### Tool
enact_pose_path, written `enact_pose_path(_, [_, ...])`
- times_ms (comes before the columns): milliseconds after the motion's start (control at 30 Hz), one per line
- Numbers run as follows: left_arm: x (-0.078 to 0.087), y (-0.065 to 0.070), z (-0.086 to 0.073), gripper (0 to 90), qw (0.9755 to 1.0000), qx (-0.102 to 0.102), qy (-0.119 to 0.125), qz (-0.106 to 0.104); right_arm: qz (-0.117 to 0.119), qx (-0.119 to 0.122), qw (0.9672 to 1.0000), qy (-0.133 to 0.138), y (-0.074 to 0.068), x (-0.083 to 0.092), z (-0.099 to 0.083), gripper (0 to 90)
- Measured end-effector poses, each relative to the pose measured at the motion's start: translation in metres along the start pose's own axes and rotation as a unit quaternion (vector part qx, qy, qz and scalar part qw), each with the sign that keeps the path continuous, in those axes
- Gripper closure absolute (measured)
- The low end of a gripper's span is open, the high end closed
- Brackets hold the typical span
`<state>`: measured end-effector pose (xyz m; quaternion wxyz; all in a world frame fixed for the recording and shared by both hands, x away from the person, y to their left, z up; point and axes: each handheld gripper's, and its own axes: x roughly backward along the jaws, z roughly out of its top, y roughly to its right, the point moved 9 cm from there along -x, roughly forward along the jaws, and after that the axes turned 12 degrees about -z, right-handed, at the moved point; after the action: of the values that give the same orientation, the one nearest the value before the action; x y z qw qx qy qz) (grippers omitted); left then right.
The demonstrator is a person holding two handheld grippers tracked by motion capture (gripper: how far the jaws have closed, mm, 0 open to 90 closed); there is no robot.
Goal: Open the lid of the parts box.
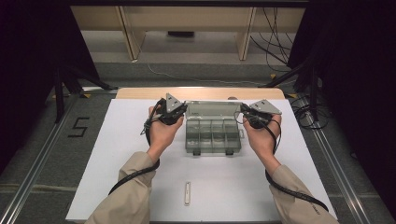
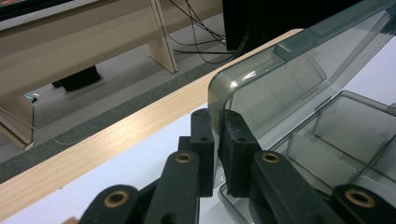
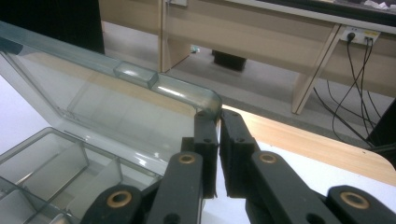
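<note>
A clear grey compartment box (image 1: 213,136) stands on the white board with its lid (image 1: 213,109) raised toward the back. My left gripper (image 1: 181,110) is shut on the lid's left corner; in the left gripper view the lid (image 2: 280,79) has its edge pinched between the black jaws of the left gripper (image 2: 217,140). At the opposite corner my right gripper (image 1: 243,112) is shut on the lid, and in the right gripper view the right gripper (image 3: 218,135) clamps the rounded corner of the lid (image 3: 116,98). The compartments (image 3: 51,172) look empty.
A small white bar (image 1: 187,192) lies near the board's front edge. The white board (image 1: 121,154) rests on a wooden table (image 1: 140,93). Beyond the table are wooden furniture legs (image 1: 128,32) and loose cables (image 1: 275,32) on the floor.
</note>
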<state>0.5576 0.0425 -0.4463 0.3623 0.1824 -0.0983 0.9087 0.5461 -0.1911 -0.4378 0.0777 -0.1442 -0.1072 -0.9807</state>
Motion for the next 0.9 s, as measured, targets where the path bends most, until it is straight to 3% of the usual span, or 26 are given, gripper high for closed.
enact_pose_path(167, [-0.002,-0.002,0.001,83.6,1.0000,0.003,0.001,-0.002,0.001,-0.011,0.9999,-0.003,0.000,-0.003,0.001,86.2])
enact_pose_path(267, [-0.002,-0.004,0.001,83.6,1.0000,0.005,0.001,-0.004,-0.007,-0.006,1.0000,0.004,0.002,-0.005,0.003,86.2])
enact_pose_path(533, [-0.005,-0.006,0.003,83.6,0.9999,0.012,0.003,-0.008,0.004,-0.020,0.9998,-0.009,0.000,-0.007,0.003,86.3])
enact_pose_path(900, [-0.008,-0.010,0.004,83.6,0.9999,0.016,0.002,-0.007,-0.004,-0.024,0.9997,0.000,0.003,-0.013,0.006,86.3])
